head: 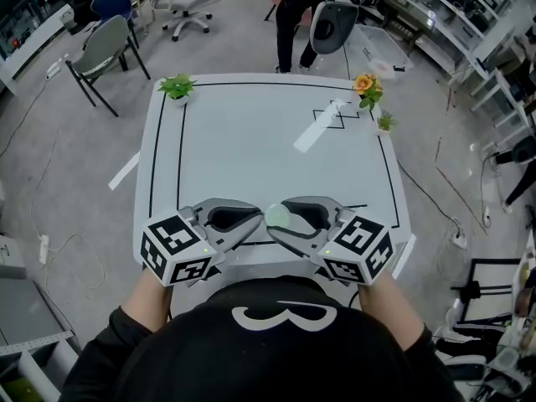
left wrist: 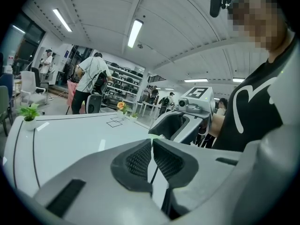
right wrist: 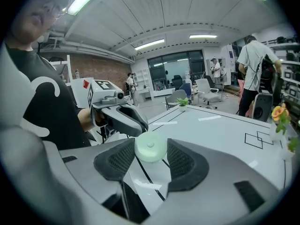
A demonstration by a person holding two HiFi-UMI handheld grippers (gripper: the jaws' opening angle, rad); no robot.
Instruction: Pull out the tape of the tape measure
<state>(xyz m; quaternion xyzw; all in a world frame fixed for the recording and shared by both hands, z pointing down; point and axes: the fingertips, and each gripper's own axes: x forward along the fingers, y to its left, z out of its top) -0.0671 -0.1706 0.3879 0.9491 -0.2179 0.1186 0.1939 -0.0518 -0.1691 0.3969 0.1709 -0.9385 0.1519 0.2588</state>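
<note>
Pale-green and round, the tape measure (right wrist: 150,147) is held low at the near edge of the table (head: 251,141). The right gripper (head: 278,223) clamps it by its sides, which I judge anchors it. The left gripper (head: 256,221) meets it tip to tip from the left, jaws together at its rim. That placing suggests a pinch on the tab, though no tab shows. Farther off, bare tabletop leaves room to draw.

The tape measure (right wrist: 150,147) has a pale green plastic case, smooth with a soft sheen. The white table (head: 251,132) top is smooth and glossy. The left gripper (left wrist: 152,140) and right gripper (right wrist: 151,143) have matt grey plastic shells and dark, finely ribbed pads (right wrist: 123,160).
</note>
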